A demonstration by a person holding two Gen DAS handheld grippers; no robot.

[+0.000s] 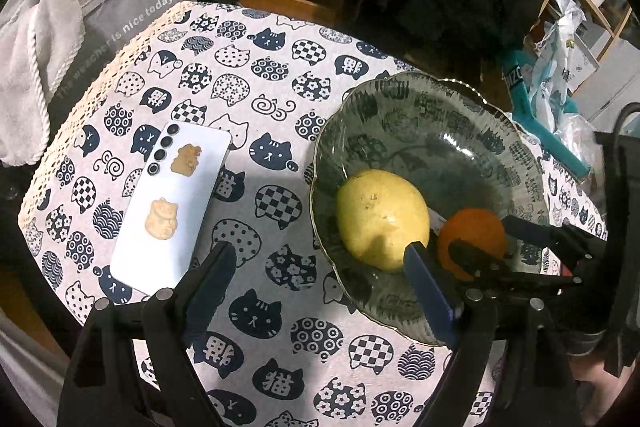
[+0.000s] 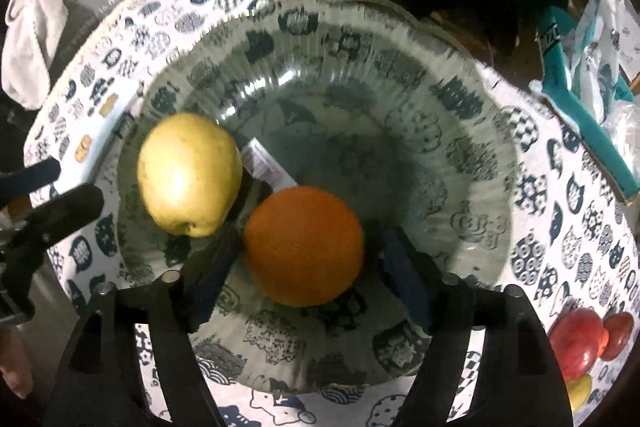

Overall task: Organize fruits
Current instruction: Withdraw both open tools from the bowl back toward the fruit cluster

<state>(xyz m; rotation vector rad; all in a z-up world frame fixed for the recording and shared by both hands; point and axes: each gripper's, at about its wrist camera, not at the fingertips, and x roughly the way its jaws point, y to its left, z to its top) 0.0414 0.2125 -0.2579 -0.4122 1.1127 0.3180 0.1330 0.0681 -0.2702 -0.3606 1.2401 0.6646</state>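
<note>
The right gripper [image 2: 298, 259] points steeply down into the bowl [image 2: 472, 107], its fingers [image 2: 208, 279] standing either side of the orange [image 2: 304, 245]. The jaws are spread fairly wide; dark gaps show between the pads and the orange's skin, so the orange lies between them, resting on the bowl's floor, and is not squeezed. Beside the orange, to its upper left and close to touching, sits the pear [image 2: 190, 173], with a small label [image 2: 266, 165] lying on the glass behind both.

The left gripper [image 1: 320, 261] also tilts steeply down, just left of the bowl [image 1: 400, 87]. Its jaws are wide and hold nothing: one finger [image 1: 212, 275] hangs over the cat-print cloth [image 1: 248, 83] near the phone [image 1: 172, 203], the other reaches over the bowl's rim in front of the pear [image 1: 382, 219]. In this view the right gripper [image 1: 480, 239] comes in from the right edge around the orange [image 1: 472, 231].

On the worktop past the bowl's lower right rim lie two red apples [image 2: 576, 341] and a yellow fruit [image 2: 580, 391], partly cut off by the frame edge.
</note>
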